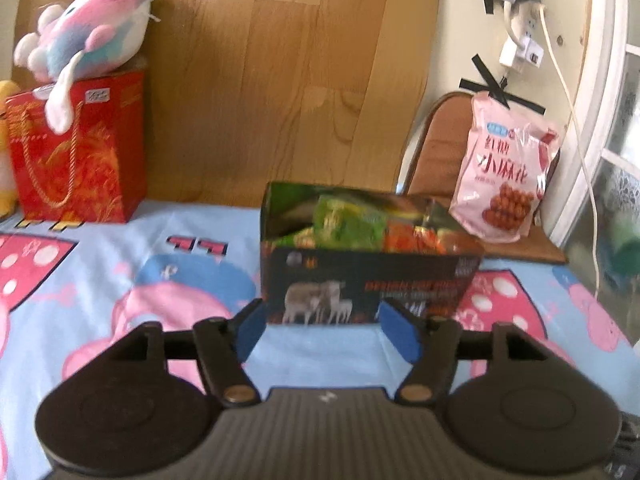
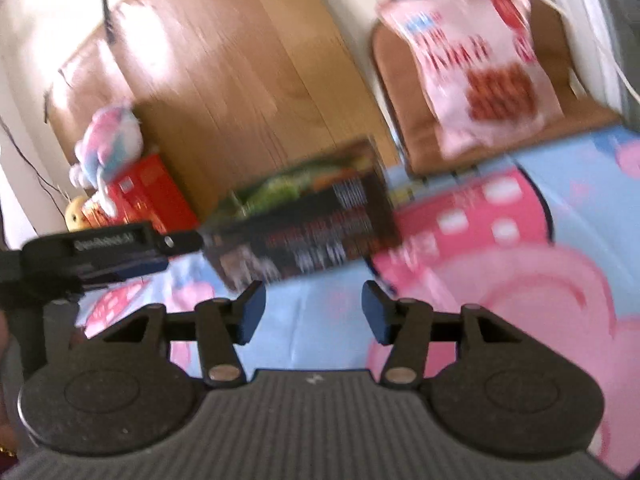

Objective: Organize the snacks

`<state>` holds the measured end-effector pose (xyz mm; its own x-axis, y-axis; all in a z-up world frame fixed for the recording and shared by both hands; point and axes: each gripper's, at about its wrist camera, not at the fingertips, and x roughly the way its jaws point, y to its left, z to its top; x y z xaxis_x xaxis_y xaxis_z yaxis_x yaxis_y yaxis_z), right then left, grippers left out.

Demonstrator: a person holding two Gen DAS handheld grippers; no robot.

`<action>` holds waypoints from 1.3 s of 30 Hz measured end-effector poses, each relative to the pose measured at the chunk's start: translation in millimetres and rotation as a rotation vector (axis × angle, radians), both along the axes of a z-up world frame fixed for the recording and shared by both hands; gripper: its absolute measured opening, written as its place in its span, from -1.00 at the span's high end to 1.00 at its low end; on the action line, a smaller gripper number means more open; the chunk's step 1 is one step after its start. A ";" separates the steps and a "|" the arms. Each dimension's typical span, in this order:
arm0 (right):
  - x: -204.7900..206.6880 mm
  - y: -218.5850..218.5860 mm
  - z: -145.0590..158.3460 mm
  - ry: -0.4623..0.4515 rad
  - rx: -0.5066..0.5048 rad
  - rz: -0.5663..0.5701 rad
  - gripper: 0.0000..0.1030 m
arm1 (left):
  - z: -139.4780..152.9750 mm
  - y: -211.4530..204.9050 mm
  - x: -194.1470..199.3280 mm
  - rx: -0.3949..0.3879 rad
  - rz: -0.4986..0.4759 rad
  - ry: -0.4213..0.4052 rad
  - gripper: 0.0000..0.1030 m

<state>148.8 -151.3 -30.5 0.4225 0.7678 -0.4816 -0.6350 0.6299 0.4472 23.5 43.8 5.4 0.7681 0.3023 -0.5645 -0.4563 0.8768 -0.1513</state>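
Note:
A dark open cardboard box [image 1: 370, 284] stands on the cartoon-print cloth, holding green and orange snack packets [image 1: 352, 226]. My left gripper [image 1: 320, 330] is open and empty just in front of the box. A pink snack bag [image 1: 502, 170] leans on a brown chair behind the box to the right. In the blurred right wrist view my right gripper [image 2: 313, 312] is open and empty above the cloth, short of the box [image 2: 304, 226], and the pink bag [image 2: 484, 60] is at the upper right. The left gripper also shows in the right wrist view [image 2: 120, 254], left of the box.
A red gift bag [image 1: 78, 148] with a pink plush toy [image 1: 86, 30] on top stands at the back left. A wooden board [image 1: 280, 60] leans on the wall behind. The brown chair [image 1: 436, 148] and a white cable [image 1: 576, 128] are at the right.

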 end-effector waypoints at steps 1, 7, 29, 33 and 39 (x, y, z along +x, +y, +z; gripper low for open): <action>-4.4 -1.6 -2.3 0.011 -0.013 0.007 -0.15 | -1.9 -3.4 -5.0 0.005 0.006 0.005 -0.43; -26.9 -11.7 -6.8 0.046 -0.018 0.058 -0.25 | -8.9 -21.9 -28.1 0.060 0.038 0.018 -0.97; -49.7 -29.7 -13.1 0.088 0.008 0.062 -0.39 | -23.7 -38.6 -41.0 0.125 0.161 0.158 -1.00; -47.7 -29.6 -15.6 0.095 0.000 0.049 -0.40 | -30.2 -38.4 -39.9 0.089 0.151 0.175 -1.00; -46.7 -28.1 -18.7 0.108 -0.011 0.029 -0.40 | -33.6 -42.1 -37.5 0.102 0.146 0.193 -1.00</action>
